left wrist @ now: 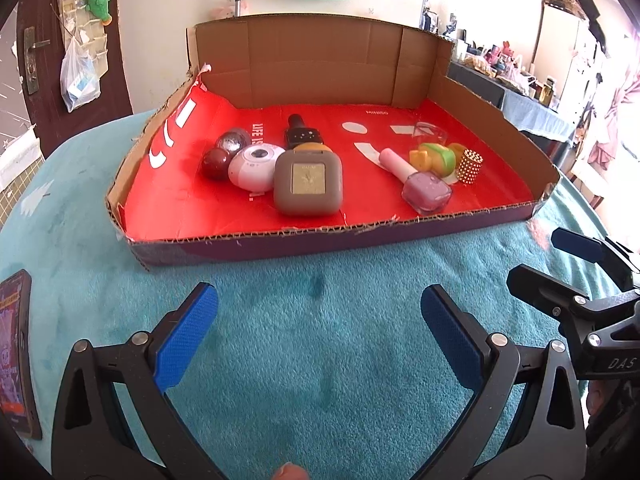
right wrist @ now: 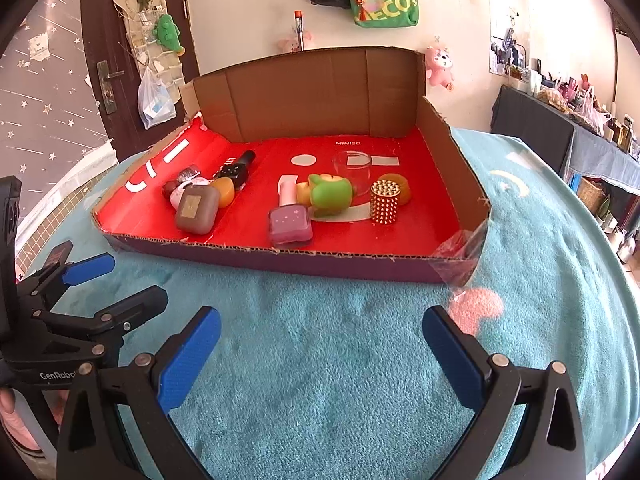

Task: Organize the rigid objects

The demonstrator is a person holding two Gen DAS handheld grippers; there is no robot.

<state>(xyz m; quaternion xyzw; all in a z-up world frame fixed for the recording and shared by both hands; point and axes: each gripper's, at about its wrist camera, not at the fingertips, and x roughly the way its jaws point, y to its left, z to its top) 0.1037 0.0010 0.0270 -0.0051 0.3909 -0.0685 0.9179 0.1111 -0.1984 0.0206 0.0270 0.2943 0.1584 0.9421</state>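
Note:
A shallow cardboard tray (left wrist: 280,236) with a red floor sits on the teal blanket; it also shows in the right wrist view (right wrist: 340,262). In it lie a taupe square case (left wrist: 308,182), a white round gadget (left wrist: 256,166), two dark balls (left wrist: 218,162), a black bottle (left wrist: 300,132), a pink nail polish bottle (left wrist: 424,188), a green and yellow toy (left wrist: 436,156), a gold studded cylinder (left wrist: 470,166) and a clear glass (right wrist: 354,174). My left gripper (left wrist: 320,332) is open and empty, in front of the tray. My right gripper (right wrist: 322,352) is open and empty, beside it.
A phone (left wrist: 16,352) lies on the blanket (left wrist: 320,360) at the far left. A door (right wrist: 100,60) and a wall with hanging bags stand behind the tray. A cluttered side table (right wrist: 580,128) is at the right.

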